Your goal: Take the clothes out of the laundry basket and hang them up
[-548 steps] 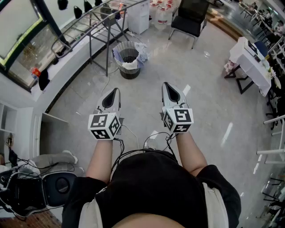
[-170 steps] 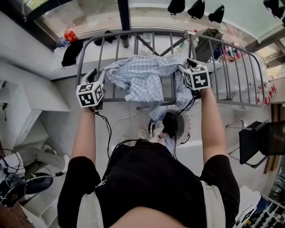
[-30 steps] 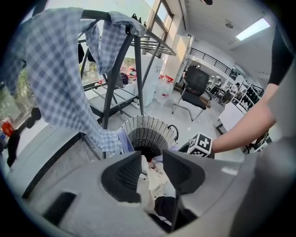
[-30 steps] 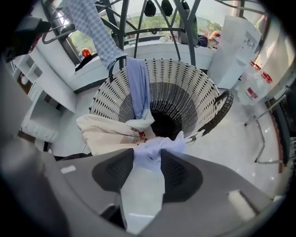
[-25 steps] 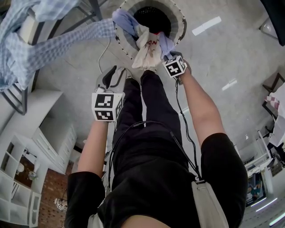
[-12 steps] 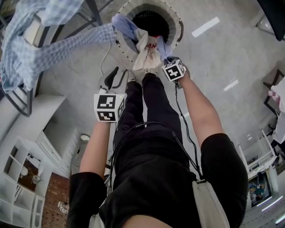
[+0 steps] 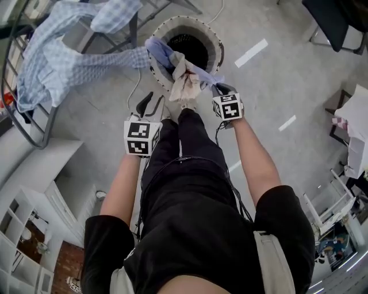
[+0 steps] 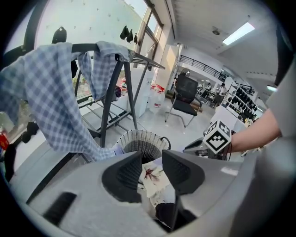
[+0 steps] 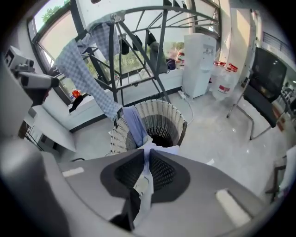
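Note:
The white slatted laundry basket (image 7: 217, 41) (image 8: 138, 141) (image 9: 178, 118) stands on the floor ahead of my feet. A blue garment (image 7: 160, 49) (image 9: 135, 124) hangs over its rim. My right gripper (image 7: 219, 88) (image 9: 147, 163) is shut on a pale lavender-white garment (image 7: 198, 72) (image 9: 147, 149); its jaws have just been closing on that cloth. A white cloth with red print (image 7: 187, 87) (image 8: 155, 178) dangles beside it. My left gripper (image 7: 150, 103) (image 8: 148, 170) is open, left of the cloth, holding nothing. A checked shirt (image 7: 54, 63) (image 8: 46, 106) (image 9: 83, 69) is draped on the drying rack (image 8: 130, 88) (image 9: 155, 60).
A black office chair (image 7: 339, 17) (image 8: 186, 95) (image 9: 268, 78) stands beyond the basket. A white water dispenser (image 9: 199, 58) is by the window. A white table (image 7: 356, 123) is at the right, white shelving (image 7: 29, 172) at the left. My legs are below the grippers.
The right gripper has risen from the basket rim, drawing the pale garment up with it. The left gripper has lifted a little.

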Demonstrator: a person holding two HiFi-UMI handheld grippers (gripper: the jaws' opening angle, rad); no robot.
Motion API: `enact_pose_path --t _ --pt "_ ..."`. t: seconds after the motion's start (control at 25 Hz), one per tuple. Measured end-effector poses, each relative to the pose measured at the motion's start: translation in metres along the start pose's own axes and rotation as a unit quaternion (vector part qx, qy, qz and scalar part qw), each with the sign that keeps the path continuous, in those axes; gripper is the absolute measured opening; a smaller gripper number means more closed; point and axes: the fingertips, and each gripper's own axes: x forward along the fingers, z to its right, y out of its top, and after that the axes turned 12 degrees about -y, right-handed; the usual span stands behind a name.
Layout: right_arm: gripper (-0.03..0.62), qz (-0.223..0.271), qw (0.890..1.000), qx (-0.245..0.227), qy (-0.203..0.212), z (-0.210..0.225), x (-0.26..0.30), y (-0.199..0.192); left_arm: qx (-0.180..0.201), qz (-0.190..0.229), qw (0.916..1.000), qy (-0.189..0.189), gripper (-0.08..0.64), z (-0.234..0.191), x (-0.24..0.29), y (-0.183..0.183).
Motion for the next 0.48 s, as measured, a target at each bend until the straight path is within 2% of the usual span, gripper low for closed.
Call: enact_pose_path --t 0.24,0.48 --pt "0.051 0.082 0.996 0.021 -0.018 0.005 -0.090 0.055 0.012 0.022 0.9997 -0.008 0.143 0.004 -0.033 0.013" --pt "0.051 0.157 0.987 0.014 -0.029 0.010 -0.173 0.113 0.030 0.041 0.9984 -0.022 0.144 0.010 -0.052 0.027"
